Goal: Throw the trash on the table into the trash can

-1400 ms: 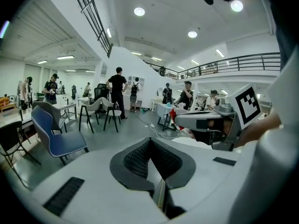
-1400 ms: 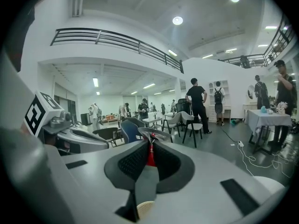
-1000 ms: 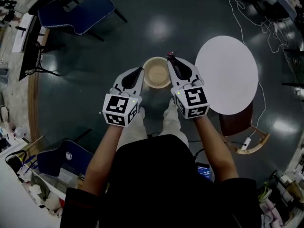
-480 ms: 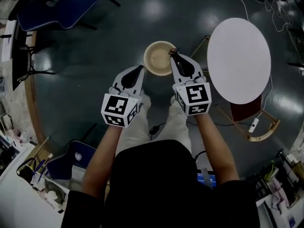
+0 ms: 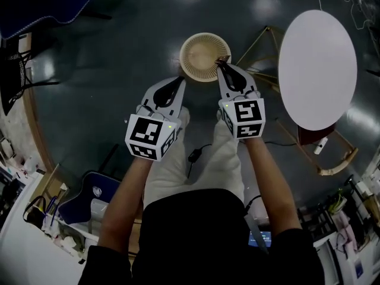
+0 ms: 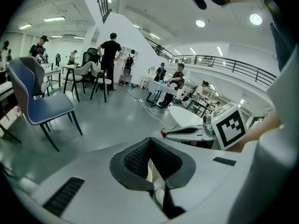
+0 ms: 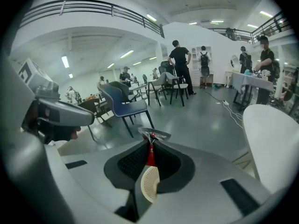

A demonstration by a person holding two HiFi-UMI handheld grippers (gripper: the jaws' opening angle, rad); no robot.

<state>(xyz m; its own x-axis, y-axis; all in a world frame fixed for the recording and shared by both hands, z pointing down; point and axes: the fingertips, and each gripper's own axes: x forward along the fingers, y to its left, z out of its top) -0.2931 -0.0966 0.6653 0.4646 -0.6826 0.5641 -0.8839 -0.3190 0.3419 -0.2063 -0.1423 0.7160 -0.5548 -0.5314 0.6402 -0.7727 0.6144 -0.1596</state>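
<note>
Clamping red-and-clear wrapper [image 7: 150, 157] in right hand-held gripper [image 5: 220, 63], tips at rim of round beige trash can [image 5: 187, 70] on floor. Left hand-held gripper [image 5: 180, 82] closed on nothing, just beside can.

Two grippers are counted in the head view: one left gripper [image 5: 173, 86] and one right gripper [image 5: 224, 66]. Two marker cubes are seen, one on the left gripper [image 5: 151, 136] and one on the right [image 5: 244, 119]. One piece of trash, a small wrapper [image 7: 154, 134], is counted between the right gripper's jaws. On the floor, one round trash can [image 5: 202, 53], one white round table [image 5: 317, 70] and one wooden chair [image 5: 332, 162] are counted. Two blue chairs [image 5: 35, 5] [image 5: 89, 198] are seen at the floor's left edge. Several people [image 6: 110, 55] are seen far off, too small to be counted exactly.
</note>
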